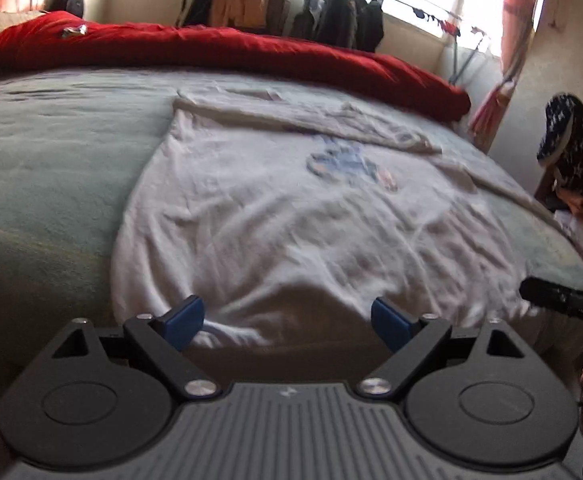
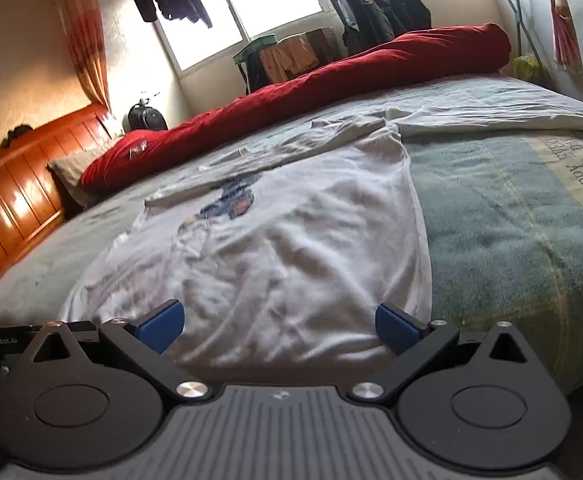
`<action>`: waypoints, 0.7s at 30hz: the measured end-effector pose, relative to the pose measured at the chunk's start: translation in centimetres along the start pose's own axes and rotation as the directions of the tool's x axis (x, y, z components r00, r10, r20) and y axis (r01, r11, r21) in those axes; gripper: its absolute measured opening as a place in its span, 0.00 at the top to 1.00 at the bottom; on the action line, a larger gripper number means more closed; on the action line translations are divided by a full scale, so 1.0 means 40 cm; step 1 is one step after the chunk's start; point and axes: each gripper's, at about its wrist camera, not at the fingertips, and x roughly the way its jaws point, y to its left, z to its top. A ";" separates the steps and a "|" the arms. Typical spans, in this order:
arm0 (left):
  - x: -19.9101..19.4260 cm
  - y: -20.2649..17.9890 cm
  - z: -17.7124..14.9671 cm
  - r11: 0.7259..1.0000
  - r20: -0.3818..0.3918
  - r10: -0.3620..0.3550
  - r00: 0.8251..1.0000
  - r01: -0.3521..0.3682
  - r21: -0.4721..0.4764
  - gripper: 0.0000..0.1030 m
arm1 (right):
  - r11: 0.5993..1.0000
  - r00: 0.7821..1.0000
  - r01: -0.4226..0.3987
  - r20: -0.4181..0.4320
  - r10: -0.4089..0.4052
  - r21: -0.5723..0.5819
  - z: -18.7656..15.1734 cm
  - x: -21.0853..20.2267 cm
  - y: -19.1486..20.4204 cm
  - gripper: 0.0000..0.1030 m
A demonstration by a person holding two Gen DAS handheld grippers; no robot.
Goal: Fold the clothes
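A white T-shirt (image 1: 275, 216) with a blue print lies spread on the bed, its sleeves folded across the upper part. In the right wrist view the same T-shirt (image 2: 291, 248) runs away from me, hem nearest. My left gripper (image 1: 287, 322) hovers open over the near hem, blue pads wide apart and nothing between them. My right gripper (image 2: 279, 326) is likewise open above the hem's right part, with no cloth pinched. The other gripper's black body (image 1: 563, 300) shows at the right edge of the left wrist view.
The shirt lies on a grey-green blanket (image 1: 51, 152). A red duvet (image 1: 227, 52) is rolled along the far side. A wooden headboard (image 2: 19, 192) stands at the left, a pillow (image 2: 71, 176) beside it. Clothes racks (image 2: 375, 12) line the window. Dark patterned clothing (image 1: 575, 148) hangs right.
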 end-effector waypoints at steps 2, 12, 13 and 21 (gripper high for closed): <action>-0.003 0.007 0.017 1.000 0.034 0.025 0.999 -0.025 -0.001 0.12 | 1.000 0.999 -0.016 0.031 0.016 0.000 0.012 -0.006 0.007 0.00; 0.025 0.039 0.006 0.998 -0.022 0.007 1.000 -0.008 -0.066 0.12 | 0.999 0.998 -0.036 -0.045 0.037 0.028 0.008 0.022 -0.001 0.00; 0.021 0.039 0.005 0.998 -0.021 0.007 1.000 -0.009 -0.060 0.12 | 0.998 0.999 -0.035 -0.037 0.037 0.046 0.017 0.016 -0.009 0.00; 0.026 0.049 0.033 0.997 0.006 0.059 0.998 -0.058 -0.045 0.12 | 0.999 0.999 -0.018 0.048 0.017 0.031 0.195 0.045 -0.056 0.00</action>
